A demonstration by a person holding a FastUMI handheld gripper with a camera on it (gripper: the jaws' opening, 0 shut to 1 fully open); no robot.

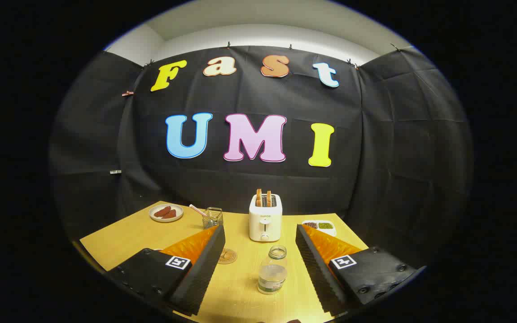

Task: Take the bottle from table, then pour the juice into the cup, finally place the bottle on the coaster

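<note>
One uncapped bottle [273, 271] stands upright between the wide-spread tongs [258, 233], touching neither finger.

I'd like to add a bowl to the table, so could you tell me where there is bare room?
Free: the tabletop between the plate and the near finger. Crowded: the middle, where bottle stands between the open gripper's fingers, toaster beyond, coaster beside.

One bottle [273, 270], one toaster [264, 217], one coaster [227, 256], two plates [166, 212].

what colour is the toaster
White, seen clearly in the gripper view: toaster beyond the open gripper.
</note>
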